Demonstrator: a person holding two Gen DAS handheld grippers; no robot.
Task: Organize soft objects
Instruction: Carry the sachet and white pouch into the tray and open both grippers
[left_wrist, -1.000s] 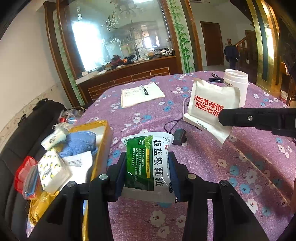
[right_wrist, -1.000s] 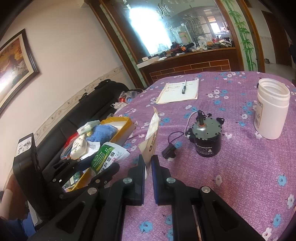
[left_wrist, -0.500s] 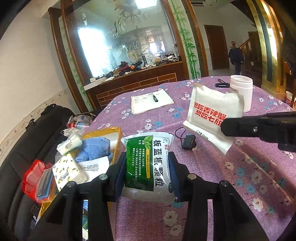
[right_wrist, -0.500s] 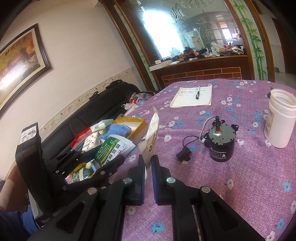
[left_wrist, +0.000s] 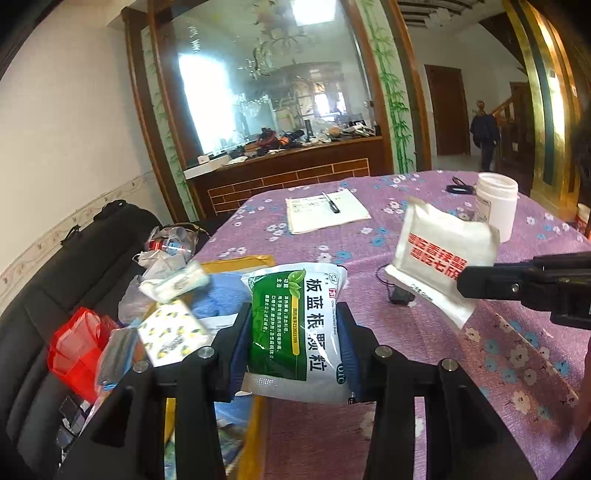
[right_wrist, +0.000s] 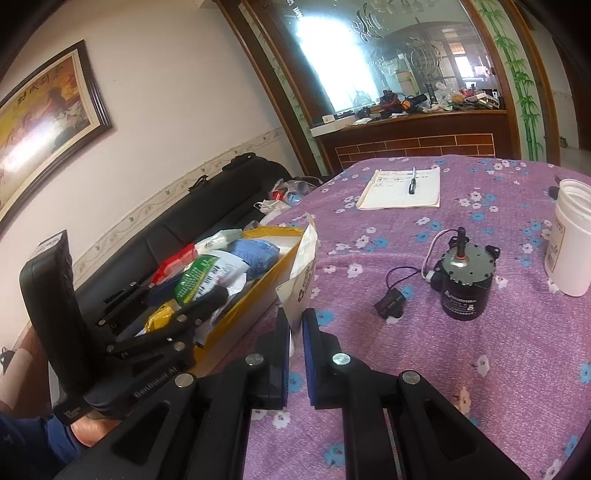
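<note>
Purple tablecloth (right_wrist: 461, 369); left claw (left_wrist: 293, 341) grips green pouch (left_wrist: 295, 325).

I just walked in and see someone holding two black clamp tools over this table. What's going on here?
A person is sorting soft packets into a yellow box at the table's edge. The left gripper is clamped on a green-and-white granule packet, held above the box. The right gripper is pinching a white pouch with red lettering over the purple flowered tablecloth. The small motor and white jar sit untouched.
</note>
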